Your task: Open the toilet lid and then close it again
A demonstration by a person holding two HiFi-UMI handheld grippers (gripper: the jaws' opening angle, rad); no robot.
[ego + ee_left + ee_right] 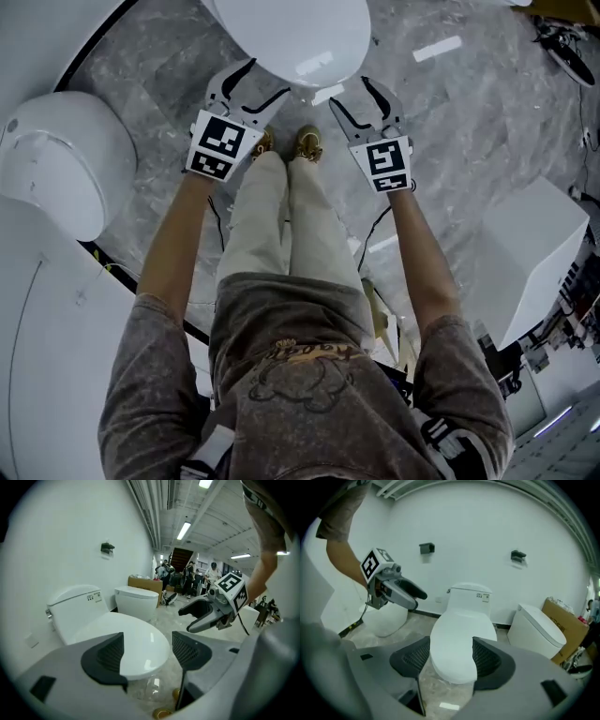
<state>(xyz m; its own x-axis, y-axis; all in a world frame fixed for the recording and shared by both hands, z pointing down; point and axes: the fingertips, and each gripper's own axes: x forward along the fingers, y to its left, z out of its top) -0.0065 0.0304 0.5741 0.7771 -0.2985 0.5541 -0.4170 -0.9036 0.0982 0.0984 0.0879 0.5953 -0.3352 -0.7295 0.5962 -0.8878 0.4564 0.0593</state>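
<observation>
The white toilet's lid (291,37) lies shut, at the top middle of the head view, just beyond the person's shoes (307,142). My left gripper (251,87) hovers at the lid's near left edge and my right gripper (360,99) at its near right edge, neither touching it. Both stand open with nothing between the fingers. In the left gripper view the lid (136,637) shows through the gap of the left gripper (147,654), with the tank (72,606) behind and the right gripper (202,616) off to the right. The right gripper view frames the lid (459,630) between its open jaws.
Another white toilet (66,159) stands at the left and a white box (534,253) at the right. A second toilet (536,627) and a cardboard box (565,616) sit beside the task toilet. People (187,581) stand far back. The floor is grey marble.
</observation>
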